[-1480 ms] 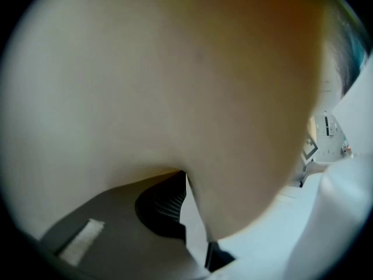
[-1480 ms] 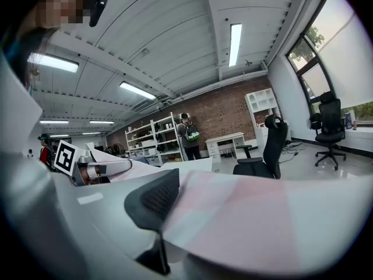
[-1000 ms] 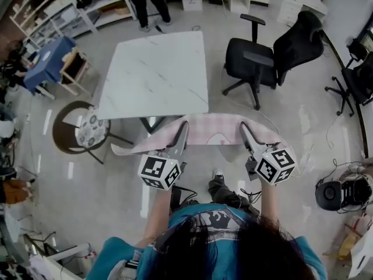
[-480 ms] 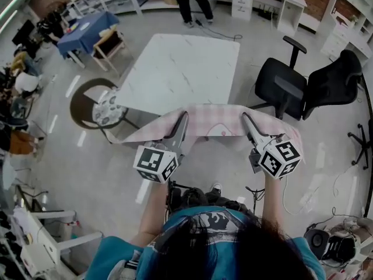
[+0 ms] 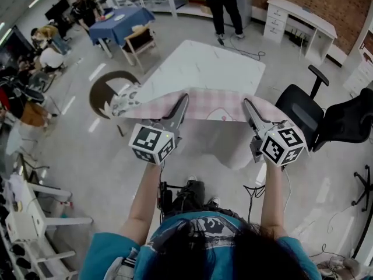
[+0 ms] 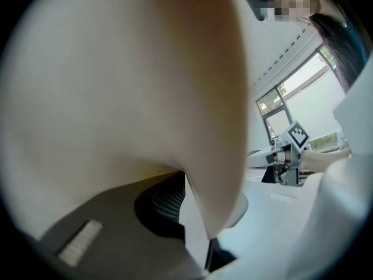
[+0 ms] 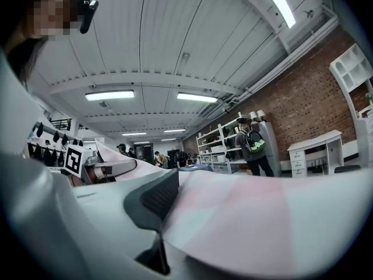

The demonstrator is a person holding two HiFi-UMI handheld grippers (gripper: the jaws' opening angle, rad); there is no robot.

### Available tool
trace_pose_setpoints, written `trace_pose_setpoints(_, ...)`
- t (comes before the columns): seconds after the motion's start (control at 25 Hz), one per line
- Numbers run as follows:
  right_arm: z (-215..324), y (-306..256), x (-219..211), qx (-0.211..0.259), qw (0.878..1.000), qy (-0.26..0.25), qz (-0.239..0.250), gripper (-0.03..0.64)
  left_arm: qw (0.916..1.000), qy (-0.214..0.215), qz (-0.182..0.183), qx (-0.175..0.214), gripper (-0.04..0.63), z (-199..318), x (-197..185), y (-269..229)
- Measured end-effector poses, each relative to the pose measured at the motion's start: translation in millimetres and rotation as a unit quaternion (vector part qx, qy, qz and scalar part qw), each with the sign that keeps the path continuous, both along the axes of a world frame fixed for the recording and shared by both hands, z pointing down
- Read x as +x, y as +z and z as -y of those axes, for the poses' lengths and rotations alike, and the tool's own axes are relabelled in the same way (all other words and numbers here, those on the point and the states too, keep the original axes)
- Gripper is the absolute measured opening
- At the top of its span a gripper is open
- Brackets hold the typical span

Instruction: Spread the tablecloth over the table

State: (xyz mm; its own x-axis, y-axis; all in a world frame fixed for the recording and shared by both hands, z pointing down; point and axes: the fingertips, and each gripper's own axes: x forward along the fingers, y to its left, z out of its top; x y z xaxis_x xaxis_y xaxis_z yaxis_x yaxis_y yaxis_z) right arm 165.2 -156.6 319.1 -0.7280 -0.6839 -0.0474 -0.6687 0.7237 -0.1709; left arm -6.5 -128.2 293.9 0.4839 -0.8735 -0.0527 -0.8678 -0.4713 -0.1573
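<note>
A pink checked tablecloth (image 5: 211,105) hangs stretched between my two grippers, just over the near edge of the white marble table (image 5: 204,67). My left gripper (image 5: 182,102) is shut on the cloth's near hem at the left. In the left gripper view the cloth (image 6: 116,86) fills most of the picture and runs down into that gripper (image 6: 201,232). My right gripper (image 5: 249,107) is shut on the hem at the right. Its jaws have just eased slightly wider, with the cloth (image 7: 262,214) still pinched in that gripper (image 7: 160,238). The cloth's left corner droops past the table's side.
Two black office chairs (image 5: 304,112) (image 5: 354,124) stand to the right of the table. A seat with a patterned cushion (image 5: 124,102) stands at its left. Farther off are a blue-covered table (image 5: 122,21), a standing person (image 5: 224,4) and a white desk (image 5: 300,19).
Both grippers have risen and moved toward the table with the cloth held taut. The cloth's far edge now overlaps the table's near edge.
</note>
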Motion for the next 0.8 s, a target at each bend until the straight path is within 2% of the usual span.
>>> trace_pose_setpoints(0.24,37.4,-39.4,-25.4,0.036,0.999,-0.016,-0.003,0.089,0.9989,-0.016,0.026,0.036,0.064,31.5,-22.0,-40.2)
trace_pose_setpoints(0.44,76.2,-75.7,-51.2,0.065,0.997,-0.03,-0.007,0.089,0.997,-0.028,0.029,0.066,0.064,64.9,-46.3,-70.7)
trace_pose_setpoints(0.8,178.5,-99.0,-112.0,0.079,0.996,-0.023,-0.035,0.091,0.9965,-0.023,0.03,0.075,0.066,168.7,-106.0,-88.8)
